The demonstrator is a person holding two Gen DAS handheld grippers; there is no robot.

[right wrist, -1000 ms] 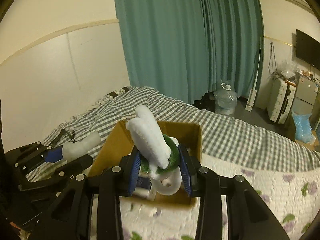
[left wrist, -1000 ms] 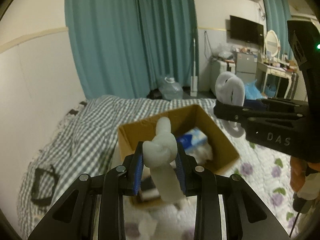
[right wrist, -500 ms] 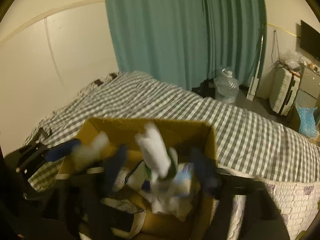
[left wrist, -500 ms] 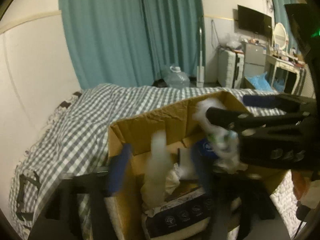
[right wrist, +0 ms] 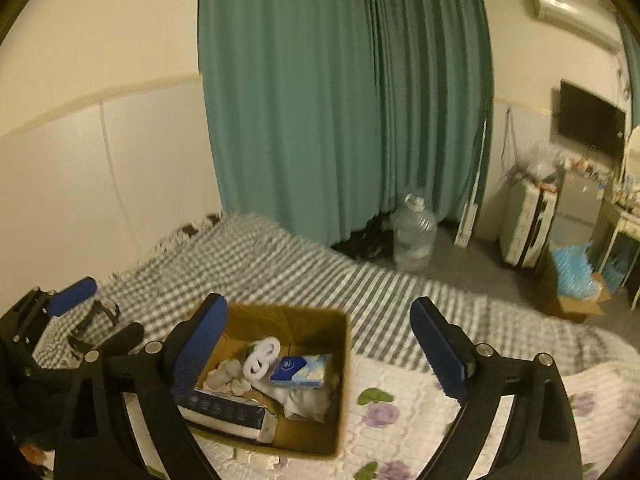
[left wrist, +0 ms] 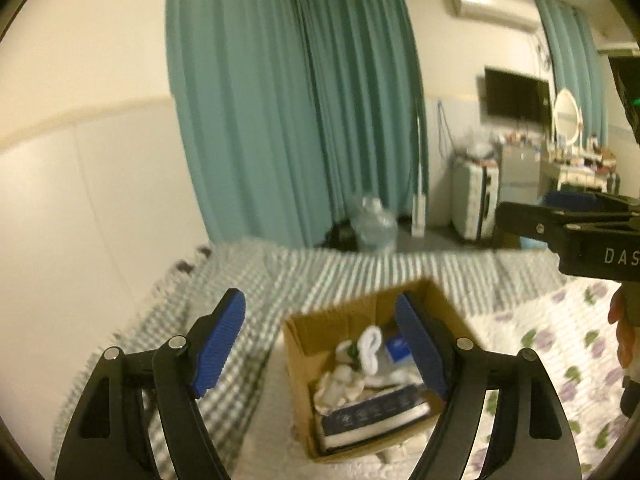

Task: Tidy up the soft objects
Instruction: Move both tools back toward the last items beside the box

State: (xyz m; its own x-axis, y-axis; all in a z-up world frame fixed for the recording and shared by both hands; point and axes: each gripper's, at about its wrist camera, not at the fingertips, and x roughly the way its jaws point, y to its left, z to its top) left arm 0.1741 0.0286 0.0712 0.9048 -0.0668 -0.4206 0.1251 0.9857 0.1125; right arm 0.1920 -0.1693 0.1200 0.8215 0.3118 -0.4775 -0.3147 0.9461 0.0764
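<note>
Now, from the left wrist, the left hand-held gripper stands spread wide with nothing between its blue pads; its jaws have just been opening. Below and ahead of it sits the cardboard box on the bed, near the seam where the checked blanket meets the floral quilt. Inside lie the white soft toys, heaped on a dark flat package beside a blue tissue pack. Bare blanket runs left of the box to the wall; the right hand-held gripper hangs at the right edge, well above the quilt.

From the right wrist, the right hand-held gripper is likewise wide apart and empty, its jaws having just been opening. The box lies below it, toward its left finger, with the toys near the box's back left corner. Open quilt spreads right of the box; the left hand-held gripper is at the far left, over the blanket's edge.
</note>
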